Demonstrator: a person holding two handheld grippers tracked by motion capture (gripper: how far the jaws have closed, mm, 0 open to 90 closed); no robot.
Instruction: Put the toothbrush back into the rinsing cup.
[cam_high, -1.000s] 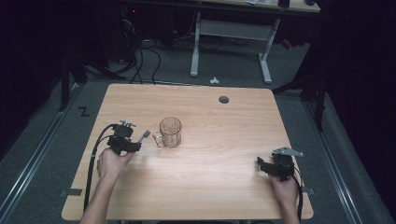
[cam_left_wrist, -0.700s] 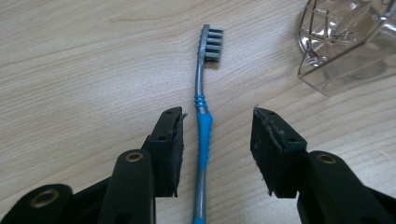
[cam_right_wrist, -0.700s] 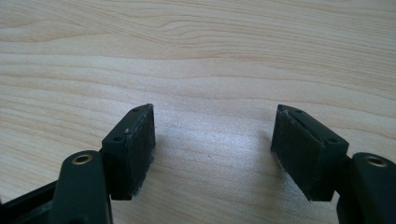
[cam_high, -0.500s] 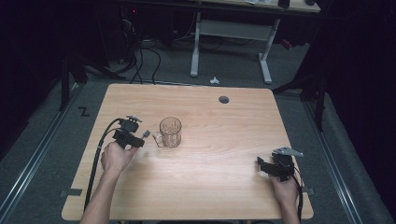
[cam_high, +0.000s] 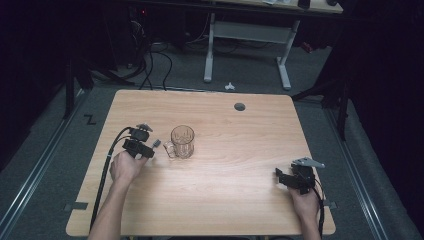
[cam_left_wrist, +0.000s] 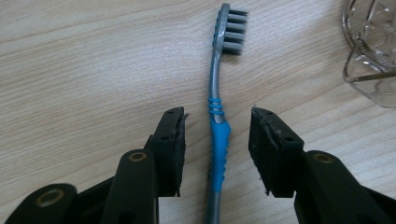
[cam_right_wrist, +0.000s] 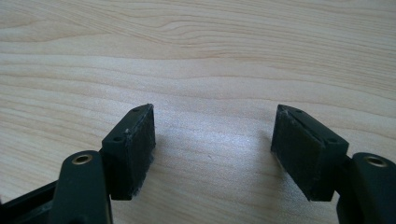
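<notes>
Two black jaws of the left gripper (cam_left_wrist: 215, 140) had crept forward to straddle, unclenched, the blue-and-grey plastic toothbrush (cam_left_wrist: 217, 121) lying just left of the clear glass mug (cam_high: 182, 141), so a pinch looked imminent; the right gripper (cam_right_wrist: 215, 144) idled agape, well apart.

Both grippers' fingers (cam_left_wrist: 170, 149) apart, low over table.
</notes>
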